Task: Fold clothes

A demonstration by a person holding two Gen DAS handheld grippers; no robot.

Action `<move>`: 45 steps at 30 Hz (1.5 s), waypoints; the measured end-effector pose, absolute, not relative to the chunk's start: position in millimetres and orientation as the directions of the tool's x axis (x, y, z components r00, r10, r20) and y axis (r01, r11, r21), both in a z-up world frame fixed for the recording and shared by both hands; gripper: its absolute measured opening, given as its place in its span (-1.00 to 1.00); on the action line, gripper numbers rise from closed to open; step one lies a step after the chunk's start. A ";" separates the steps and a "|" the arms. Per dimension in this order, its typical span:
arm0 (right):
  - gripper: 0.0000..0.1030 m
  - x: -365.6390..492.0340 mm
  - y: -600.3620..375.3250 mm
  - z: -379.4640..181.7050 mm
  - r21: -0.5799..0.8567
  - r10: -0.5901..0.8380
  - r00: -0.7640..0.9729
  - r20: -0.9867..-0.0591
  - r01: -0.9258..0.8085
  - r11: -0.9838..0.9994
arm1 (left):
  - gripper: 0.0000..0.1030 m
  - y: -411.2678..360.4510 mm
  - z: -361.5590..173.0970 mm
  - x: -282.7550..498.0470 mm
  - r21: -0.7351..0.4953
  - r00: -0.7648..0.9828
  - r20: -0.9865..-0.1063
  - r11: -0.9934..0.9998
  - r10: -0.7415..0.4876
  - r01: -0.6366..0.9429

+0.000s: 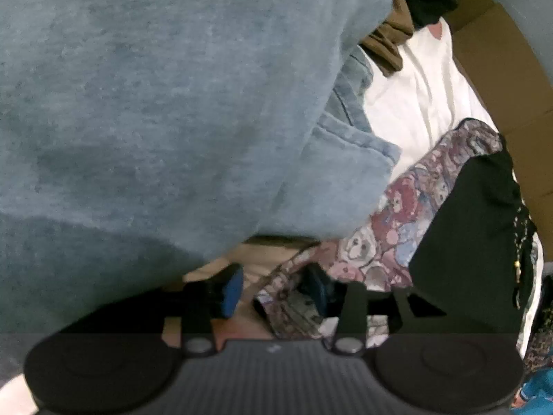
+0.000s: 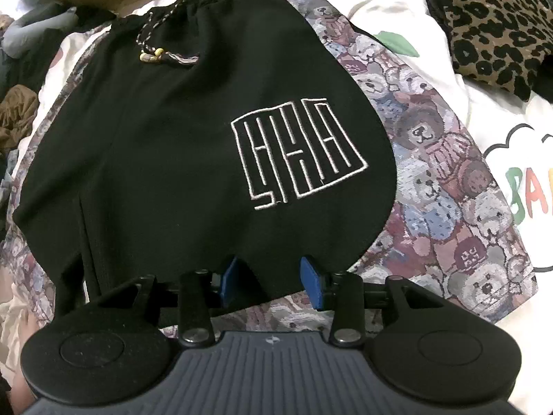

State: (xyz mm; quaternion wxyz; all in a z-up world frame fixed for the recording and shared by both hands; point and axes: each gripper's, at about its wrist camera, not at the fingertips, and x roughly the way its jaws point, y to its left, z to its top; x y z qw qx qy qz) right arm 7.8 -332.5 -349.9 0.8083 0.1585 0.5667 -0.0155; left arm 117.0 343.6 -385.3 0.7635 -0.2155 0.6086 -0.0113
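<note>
Black shorts [image 2: 166, 145] with white embroidered logo [image 2: 297, 155] lie flat.

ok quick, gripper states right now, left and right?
Left gripper: open, holding nothing; blue-grey garment hangs just ahead.
Right gripper: open, fingers either side of the black shorts hem, not clamped.

Left tongs [image 1: 273, 288] half under blurred blue-grey cloth [image 1: 155, 103]; leopard fabric [image 2: 494, 24] edge-cropped.

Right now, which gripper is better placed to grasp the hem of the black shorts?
Probably the right gripper: it is open, with the hem of the black shorts between its fingers. The left gripper faces a blue-grey garment.
</note>
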 end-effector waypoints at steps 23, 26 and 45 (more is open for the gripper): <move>-0.09 7.8 -328.3 -333.6 0.256 0.161 0.418 -0.894 0.181 0.949 | -0.86 348.7 -380.9 117.7 -0.407 0.260 -0.902 0.882 -0.345 -0.239; -0.09 8.6 -327.4 -331.7 0.258 0.161 0.425 -0.891 0.180 0.949 | -0.88 347.4 -372.7 118.5 -0.412 0.264 -0.898 0.882 -0.351 -0.229; 0.06 37.5 -248.3 -289.7 0.348 0.351 0.477 -0.806 -0.098 0.932 | -0.89 269.5 -307.1 136.4 -0.594 0.230 -0.790 0.803 -0.569 -0.054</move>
